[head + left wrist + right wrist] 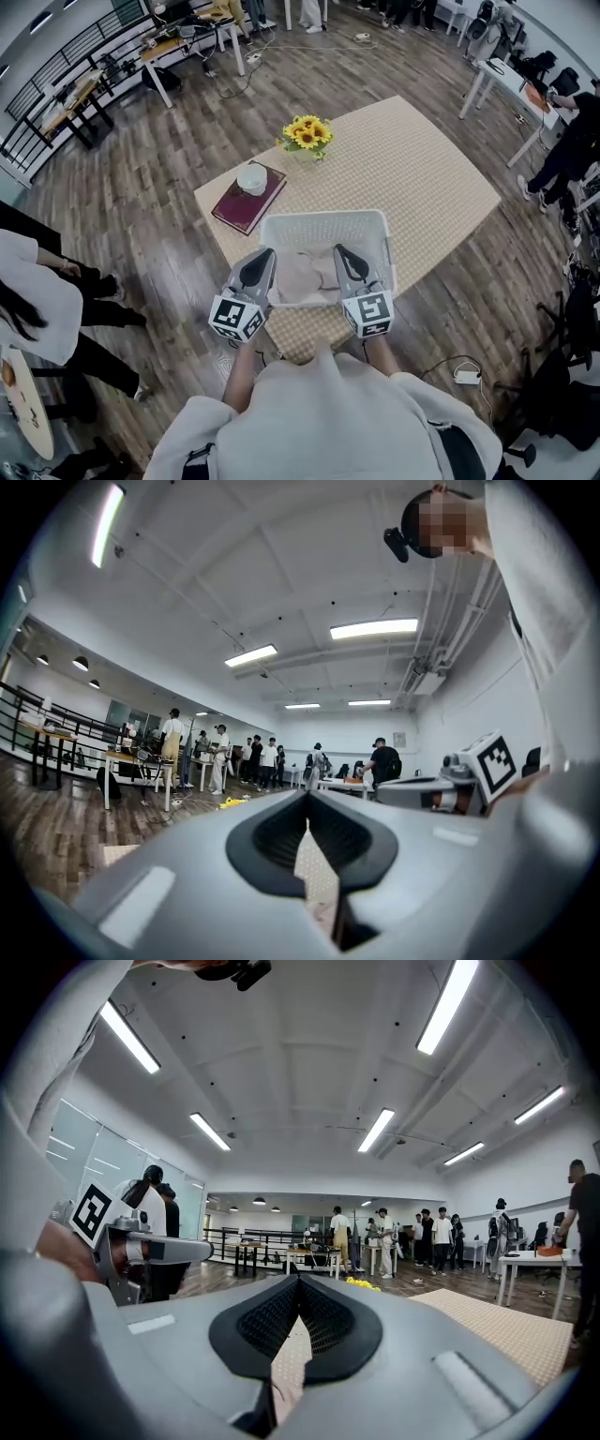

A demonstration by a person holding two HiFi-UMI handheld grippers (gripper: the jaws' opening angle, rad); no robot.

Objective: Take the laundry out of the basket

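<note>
A white plastic laundry basket (375, 223) stands at the near end of the table. Beige laundry (305, 274) lies crumpled inside it. My left gripper (265, 255) hovers over the basket's near left edge, jaws shut with nothing between them. My right gripper (341, 251) is level with it over the near right part, also shut and empty. In the left gripper view the left gripper (307, 799) points out across the room, tips touching. The right gripper (298, 1281) in its own view looks the same. Neither touches the laundry.
The table (422, 178) has a woven beige top. Beyond the basket lie a dark red book (239, 211) with a white round object (251, 178) on it, and a bunch of sunflowers (307, 134). People stand at left (37, 291) and right (567, 150).
</note>
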